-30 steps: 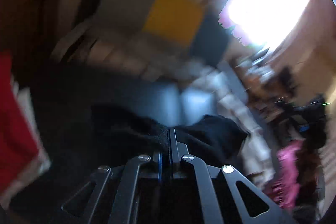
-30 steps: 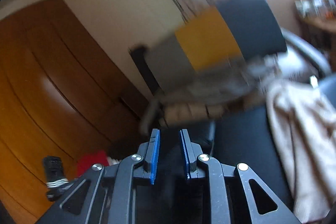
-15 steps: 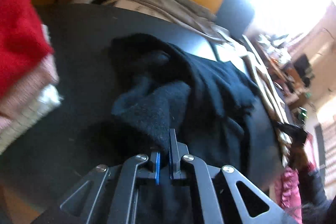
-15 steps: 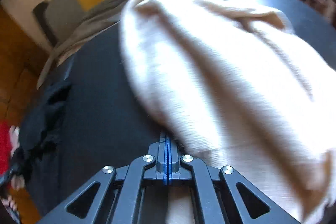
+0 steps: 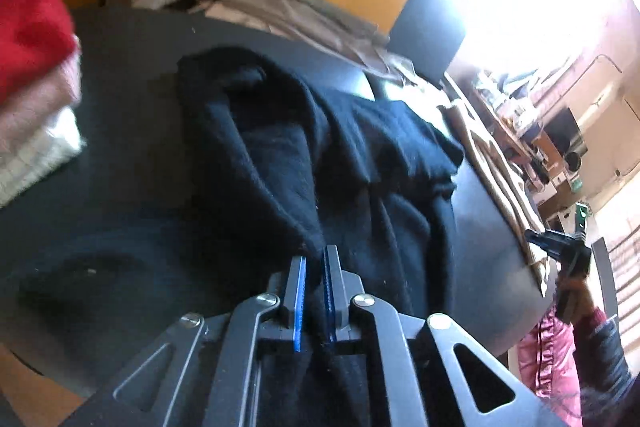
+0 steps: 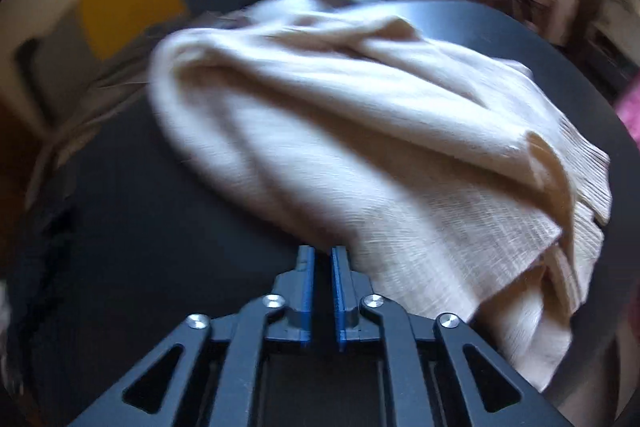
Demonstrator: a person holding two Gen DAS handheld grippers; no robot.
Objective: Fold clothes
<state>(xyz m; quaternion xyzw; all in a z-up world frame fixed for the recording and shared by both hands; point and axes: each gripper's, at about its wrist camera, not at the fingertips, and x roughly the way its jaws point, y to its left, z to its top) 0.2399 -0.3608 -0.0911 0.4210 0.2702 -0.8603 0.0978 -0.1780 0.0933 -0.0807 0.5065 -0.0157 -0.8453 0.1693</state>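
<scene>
The black garment lies in a rumpled heap on the dark round table, one thick fold rising toward the far left and the rest spilling over the near edge. It looks like soft, fuzzy knit: limp, with some weight to it, the sort of cloth that sags wherever it is not held and clings to itself rather than sliding. I would take it by an edge or a corner, a hem or a shoulder seam, not by the bunched middle, which would only drag the whole heap along.

The left gripper sits right at the near fold of that cloth with its blue-lined jaws a narrow slot apart. The fold's tip meets the fingertips, but I cannot tell whether any cloth is pinched between them.

To the right on the same table lies the cream garment, a ribbed, loosely woven knit, also crumpled, its ribbed cuff or hem hanging at the right. It looks lighter and just as floppy. The right gripper is at its near edge, jaws slightly parted with nothing visible between them.

At the far left a stack of folded clothes, red on top, rests on the table. Neither the black nor the cream piece lies folded now.
</scene>
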